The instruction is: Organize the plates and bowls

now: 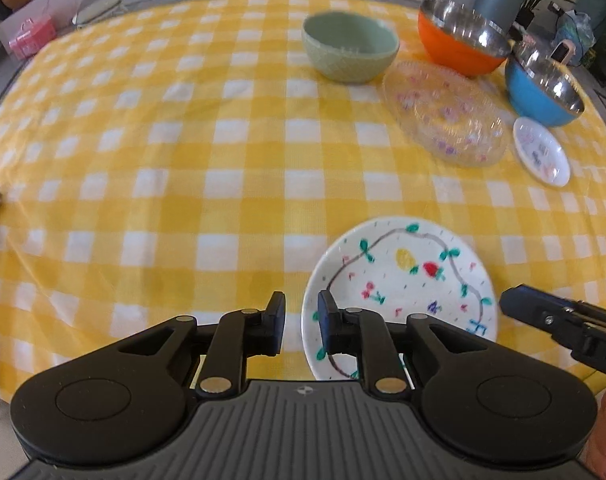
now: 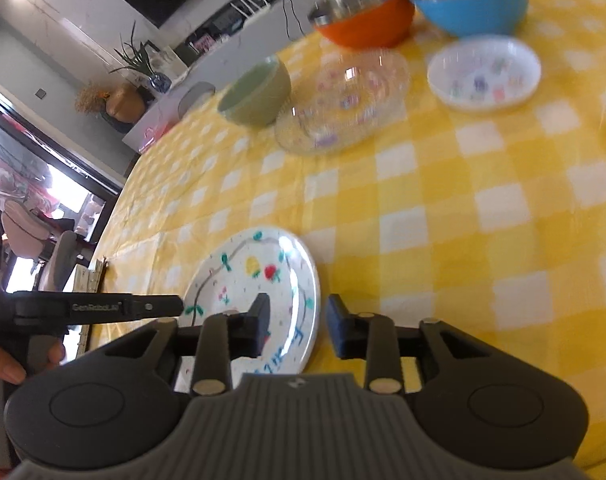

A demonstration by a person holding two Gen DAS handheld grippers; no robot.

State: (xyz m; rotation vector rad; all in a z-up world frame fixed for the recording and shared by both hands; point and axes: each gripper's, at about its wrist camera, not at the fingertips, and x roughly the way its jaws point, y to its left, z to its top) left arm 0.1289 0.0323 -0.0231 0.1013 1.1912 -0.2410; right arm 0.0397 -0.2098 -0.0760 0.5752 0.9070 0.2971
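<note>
With both your left tool (image 1: pixel 301 320) and right tool (image 2: pixel 299 322) parted and empty beside the near painted plate (image 1: pixel 399 280), nothing looks stacked: bowls (image 1: pixel 351 46) and other plates (image 1: pixel 443 112) sit scattered across the far tabletop (image 1: pixel 183 160).

Left hand-held gripper (image 1: pixel 301 320), right hand-held gripper (image 2: pixel 299 326), both parted

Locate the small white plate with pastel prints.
The small white plate with pastel prints lies on the yellow checked tablecloth at the far right, just in front of the blue steel-lined bowl, beside the clear glass plate.
</note>
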